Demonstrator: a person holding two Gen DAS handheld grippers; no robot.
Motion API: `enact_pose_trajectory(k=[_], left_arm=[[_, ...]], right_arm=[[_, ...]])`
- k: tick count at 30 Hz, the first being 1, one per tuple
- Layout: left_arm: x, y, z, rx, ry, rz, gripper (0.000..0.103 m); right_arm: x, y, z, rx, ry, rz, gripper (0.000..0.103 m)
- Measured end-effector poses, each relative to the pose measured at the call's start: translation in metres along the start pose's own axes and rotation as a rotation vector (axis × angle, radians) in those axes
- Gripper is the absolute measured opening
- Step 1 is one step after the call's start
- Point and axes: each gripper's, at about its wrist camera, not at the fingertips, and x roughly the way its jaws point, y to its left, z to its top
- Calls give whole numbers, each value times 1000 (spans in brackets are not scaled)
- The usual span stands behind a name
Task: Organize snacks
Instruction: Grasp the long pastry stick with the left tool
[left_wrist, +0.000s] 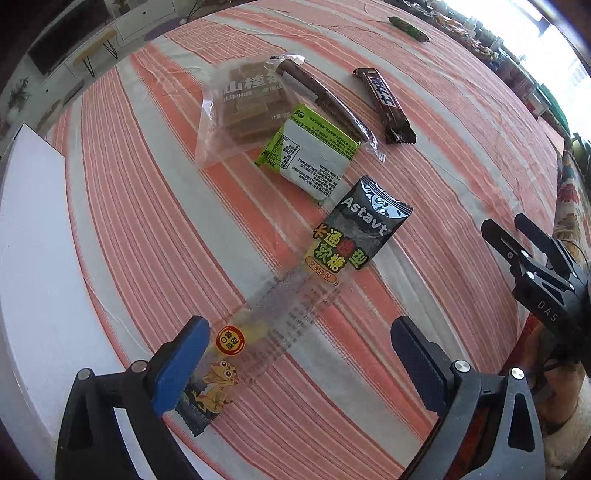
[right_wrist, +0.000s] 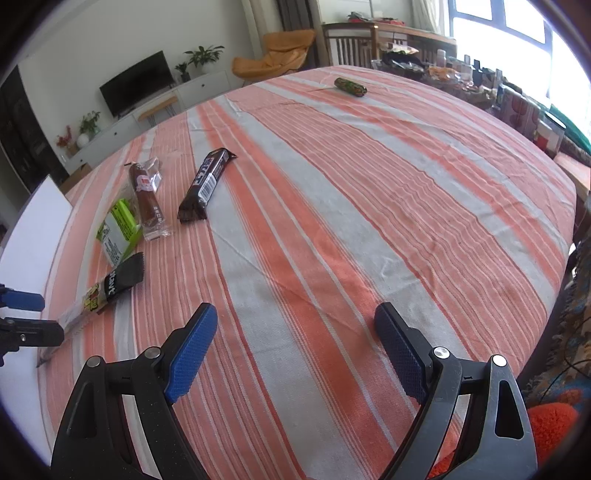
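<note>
A long gummy candy strip (left_wrist: 295, 295) with a black "Astavt" end lies on the striped tablecloth, its near end beside my left gripper's left finger. My left gripper (left_wrist: 299, 347) is open above it. Beyond lie a clear bag of brown haw slices (left_wrist: 240, 107), a green-and-white packet (left_wrist: 314, 155), a brown sausage stick (left_wrist: 321, 96) and a dark chocolate bar (left_wrist: 384, 103). My right gripper (right_wrist: 295, 336) is open and empty over bare cloth. It sees the strip (right_wrist: 107, 288), packet (right_wrist: 118, 229), sausage (right_wrist: 146, 195) and chocolate bar (right_wrist: 205, 182) at left.
A white box (left_wrist: 29, 236) stands at the table's left edge. A green wrapped roll (right_wrist: 350, 86) lies far across the table. Cluttered shelves run along the right side. The orange-and-grey cloth (right_wrist: 369, 206) covers the table.
</note>
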Motion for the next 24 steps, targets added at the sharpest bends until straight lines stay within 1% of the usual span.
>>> enact_pose_trajectory(k=[2, 3, 4, 5, 7, 8, 9, 11, 13, 16, 18, 21, 22, 23, 24], left_arm=[[6, -3, 0, 2, 11, 8, 98], [9, -5, -2, -7, 22, -4, 95], [9, -6, -5, -14, 22, -12, 95], [6, -12, -12, -7, 19, -33, 92], [5, -24, -23, 6, 46, -139, 86], [5, -28, -27, 8, 52, -162, 85], [4, -33, -30, 12, 45, -156, 85], [3, -36, -35, 20, 16, -98, 85], [-1, -35, -38, 18, -38, -5, 85], [-9, -26, -32, 12, -113, 54, 85], [-5, -21, -24, 29, -112, 121, 85], [9, -6, -12, 21, -81, 176, 85], [14, 1, -9, 6, -67, 180, 87], [14, 8, -6, -20, -75, 159, 88], [13, 19, -4, -54, -74, 149, 88]], right_arm=[[0, 0, 0, 6, -1, 7, 90], [0, 0, 0, 8, -2, 9, 90], [0, -1, 0, 9, -2, 11, 90], [0, -1, 0, 9, -2, 11, 90], [0, -1, 0, 11, -3, 13, 90], [-1, -2, 0, 13, -4, 15, 90], [-1, -2, 0, 15, -4, 16, 90], [-1, -2, 0, 14, -4, 15, 90], [-1, -2, 0, 12, -3, 13, 90], [0, -3, 0, 19, -5, 21, 90], [0, -2, 0, 23, -6, 24, 90], [0, -3, 0, 13, -3, 14, 90], [0, -3, 0, 13, -4, 14, 90], [-1, -4, 0, 16, -4, 18, 90], [-1, -5, 0, 20, -5, 24, 90]])
